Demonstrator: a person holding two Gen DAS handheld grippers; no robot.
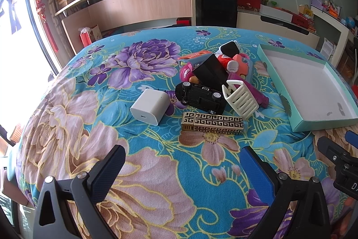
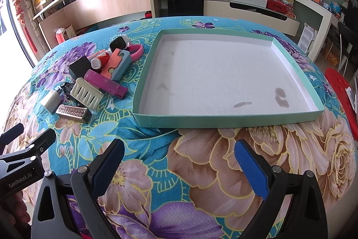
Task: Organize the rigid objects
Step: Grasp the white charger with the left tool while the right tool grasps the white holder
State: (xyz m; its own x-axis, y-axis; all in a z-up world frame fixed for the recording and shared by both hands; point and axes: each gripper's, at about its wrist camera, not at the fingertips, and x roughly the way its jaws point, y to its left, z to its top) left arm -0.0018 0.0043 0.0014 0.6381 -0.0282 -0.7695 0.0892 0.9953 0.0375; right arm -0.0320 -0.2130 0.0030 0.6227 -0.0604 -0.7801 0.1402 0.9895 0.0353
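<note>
The tray (image 2: 226,121) just ahead of my right gripper (image 2: 179,153) holds nothing, so I judge the sorting has not begun; everything is left to do. The pile (image 1: 214,80) lies ahead of my left gripper (image 1: 183,158), left of the tray. I count one white charger (image 1: 149,106), one gold box (image 1: 212,123), one black toy car (image 1: 200,96), one cream basket (image 1: 240,96); the rest overlap too much to count. Both my grippers are spread wide and carry nothing.
</note>
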